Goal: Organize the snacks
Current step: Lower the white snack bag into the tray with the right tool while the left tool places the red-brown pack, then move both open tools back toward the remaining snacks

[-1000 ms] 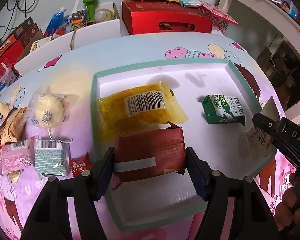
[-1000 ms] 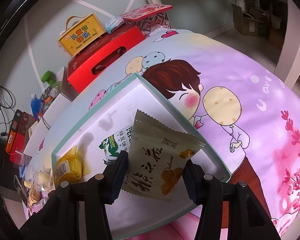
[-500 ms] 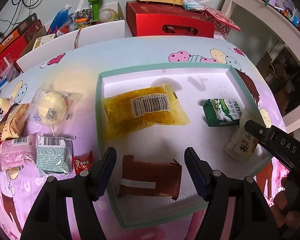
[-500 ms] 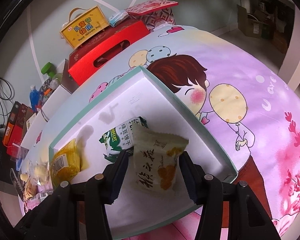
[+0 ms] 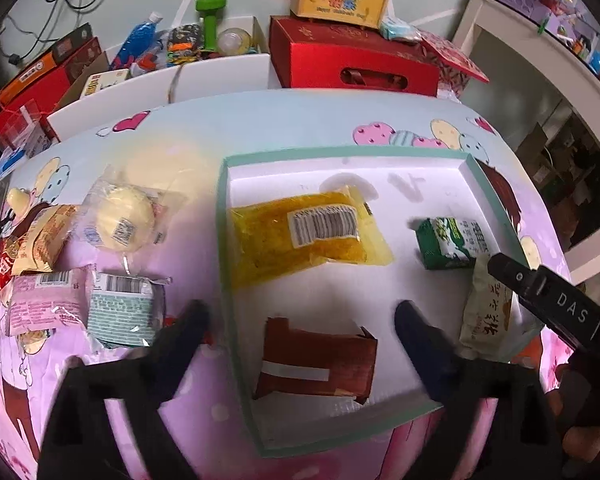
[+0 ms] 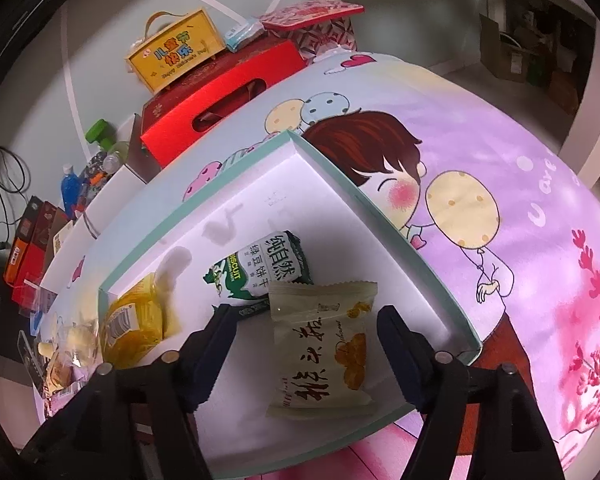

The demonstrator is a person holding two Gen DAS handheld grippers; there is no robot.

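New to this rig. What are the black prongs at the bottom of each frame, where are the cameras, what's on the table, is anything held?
No robot arm here: a person holds a two-finger gripper in each hand, each with a fisheye camera looking along its fingers. The prongs are those fingers.

Left gripper: its jaws are opening over the brown packet, which lies loose in the tray.

Right gripper: its jaws are opening around the beige packet, also lying in the tray.

Also in the tray are a yellow packet and a green biscuit pack. More snacks wait on the cartoon tablecloth. Nothing is held.
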